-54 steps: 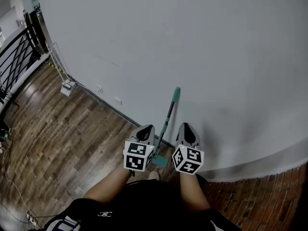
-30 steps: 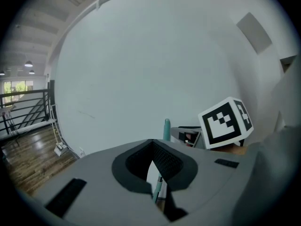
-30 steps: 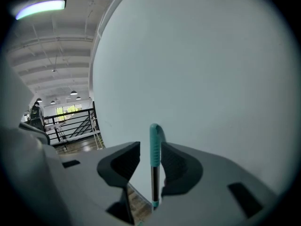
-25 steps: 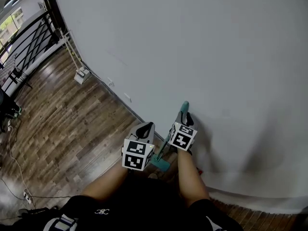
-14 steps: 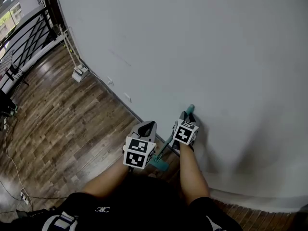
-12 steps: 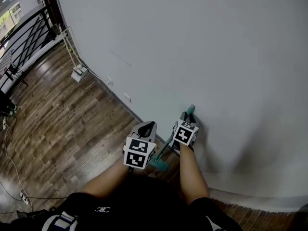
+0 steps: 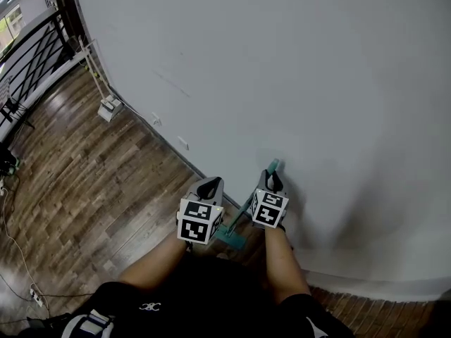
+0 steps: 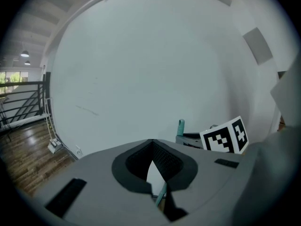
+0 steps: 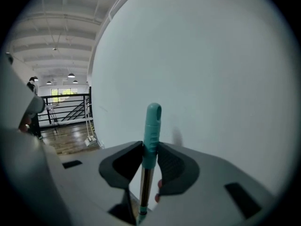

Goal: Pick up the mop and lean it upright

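Colours as I see them: the mop (image 9: 152, 126) has a teal grip, a shiny steel shaft and a teal head. The wall (image 7: 296, 69) is plain pale grey-white, no pattern. The floor (image 7: 84, 189) is mid-brown wood planks with streaky grain, redder at the far right. The railing (image 7: 28, 62) is black.

No readable text or numbers; only square code markers (image 7: 196, 225) on left tongs (image 7: 210, 184) and right tongs (image 7: 270, 179).

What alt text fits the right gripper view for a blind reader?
The right gripper, whose jaws have just been closing, clamps the teal grip of the mop handle before a plain white wall. A wooden floor and black railing lie far left.
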The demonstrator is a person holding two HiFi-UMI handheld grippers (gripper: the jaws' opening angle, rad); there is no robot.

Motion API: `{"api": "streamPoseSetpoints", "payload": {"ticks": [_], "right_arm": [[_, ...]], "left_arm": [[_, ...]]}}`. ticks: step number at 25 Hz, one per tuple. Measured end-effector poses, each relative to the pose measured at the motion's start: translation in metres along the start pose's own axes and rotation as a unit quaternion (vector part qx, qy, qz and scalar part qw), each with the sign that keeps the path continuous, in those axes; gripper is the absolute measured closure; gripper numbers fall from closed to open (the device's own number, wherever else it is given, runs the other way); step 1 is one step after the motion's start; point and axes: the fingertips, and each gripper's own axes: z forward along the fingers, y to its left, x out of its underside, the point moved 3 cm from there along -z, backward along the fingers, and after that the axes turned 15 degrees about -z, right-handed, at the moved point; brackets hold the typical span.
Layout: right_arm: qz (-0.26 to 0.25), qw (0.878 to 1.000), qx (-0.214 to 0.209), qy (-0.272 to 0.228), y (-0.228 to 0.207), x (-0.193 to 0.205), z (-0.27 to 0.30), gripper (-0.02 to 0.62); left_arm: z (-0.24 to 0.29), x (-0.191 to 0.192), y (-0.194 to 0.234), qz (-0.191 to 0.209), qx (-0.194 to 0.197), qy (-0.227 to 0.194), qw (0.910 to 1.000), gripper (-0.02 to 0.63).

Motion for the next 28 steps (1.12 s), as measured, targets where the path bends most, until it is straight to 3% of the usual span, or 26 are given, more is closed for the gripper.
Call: {"api": "streamPoseSetpoints", "payload": {"ticks": [16,28], "right_arm": [[0.020,0.996,-0.084,-0.037,0.051,0.000,-0.062,0.486],[0.033,0.994,-0.095,-0.041,0.052,0.008,-0.081,0.485]], "left_arm": [[0.005,0.006,0.022,-0.005,-0.003,0.018,0.9998,0.612],[0.000,0.009,0.015,0.003,0.007,0.015,0.9999,0.612]]}}
